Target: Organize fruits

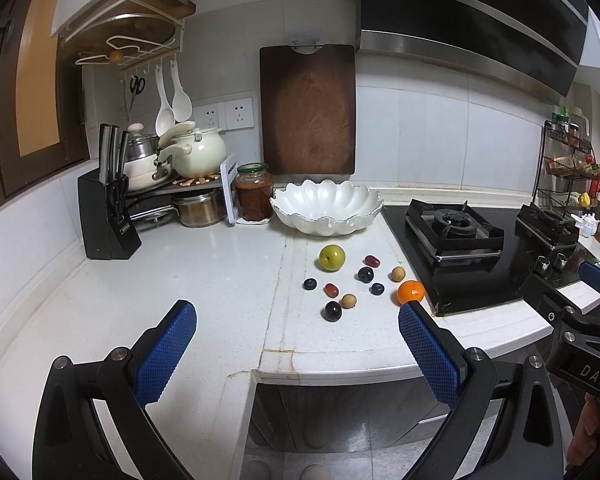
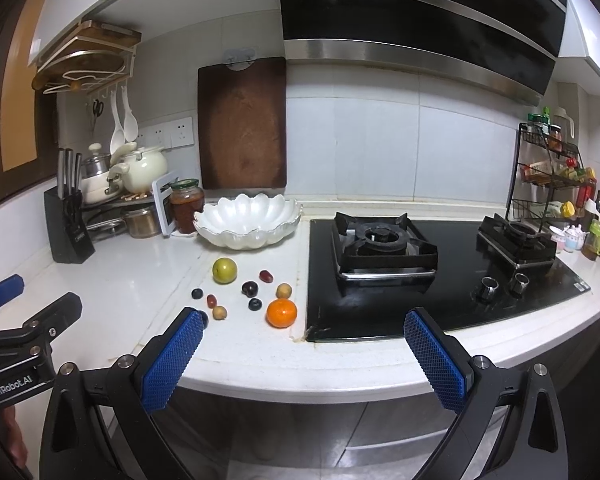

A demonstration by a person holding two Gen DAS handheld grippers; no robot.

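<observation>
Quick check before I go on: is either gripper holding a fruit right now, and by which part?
Nothing is held. The left gripper and right gripper both stand open and empty, short of the fruits, which lie loose on the counter before the white bowl.

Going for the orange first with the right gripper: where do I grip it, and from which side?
Grip the orange across its widest middle, coming from above and slightly from the front. It is round, so any pair of opposite sides will probably do, and it sits apart from the smaller fruit. The stove edge is close on its right, so place the fingers front and back. The right gripper is open.
</observation>
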